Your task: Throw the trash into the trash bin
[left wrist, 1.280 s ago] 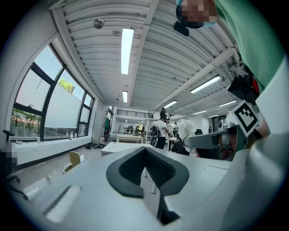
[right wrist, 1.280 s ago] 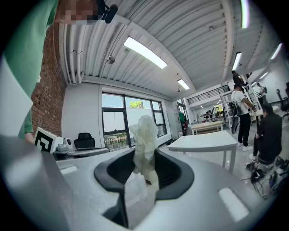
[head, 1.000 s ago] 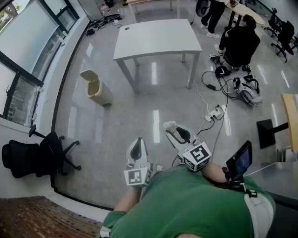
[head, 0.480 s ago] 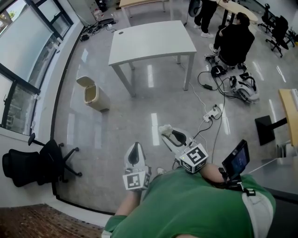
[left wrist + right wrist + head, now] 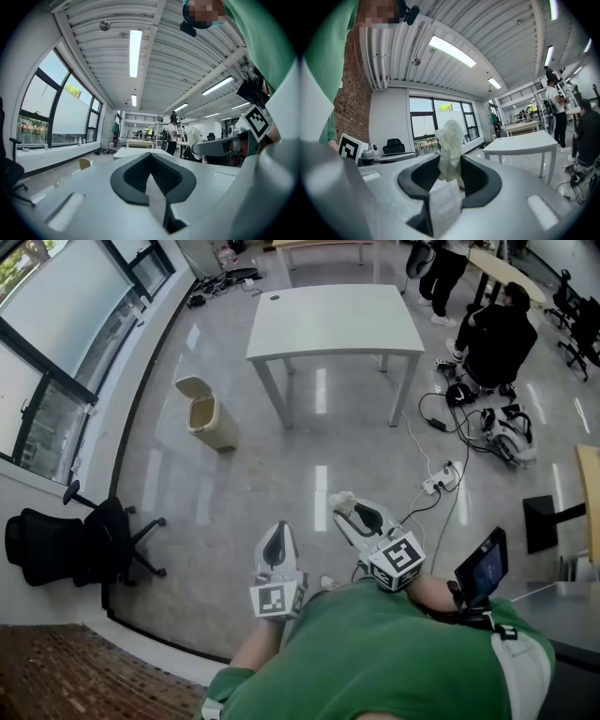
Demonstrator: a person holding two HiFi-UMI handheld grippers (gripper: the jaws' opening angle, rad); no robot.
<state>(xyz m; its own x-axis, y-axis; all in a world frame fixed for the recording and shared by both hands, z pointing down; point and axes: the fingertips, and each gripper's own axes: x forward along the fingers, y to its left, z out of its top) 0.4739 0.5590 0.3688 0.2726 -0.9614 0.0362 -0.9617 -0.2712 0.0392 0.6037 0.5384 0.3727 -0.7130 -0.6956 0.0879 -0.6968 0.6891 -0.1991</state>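
Right gripper (image 5: 449,176): clenched on a crumpled tissue (image 5: 450,145).
Left gripper (image 5: 151,174): jaws together, nothing between them.
Trash bin (image 5: 208,415): on the floor, beside the table (image 5: 333,320), well apart from both grippers.

I am holding the white plastic left gripper (image 5: 277,532) low in front of my green-sleeved chest (image 5: 394,657), pointing it level and away from me. Seen along it, the left gripper (image 5: 151,159) is keeping its black-padded jaws together with nothing between them. Its black-and-white marker cube (image 5: 277,597) is sitting nearest my body, and my bare left forearm (image 5: 255,652) is running back under my chest. The white plastic right gripper (image 5: 352,514) is reaching a little further out, angled slightly leftward and also level. Its jaws (image 5: 450,166) are clamping a crumpled white tissue (image 5: 450,140) that is standing up above the pads. My right forearm (image 5: 429,590) is bending in behind its marker cube (image 5: 397,562)
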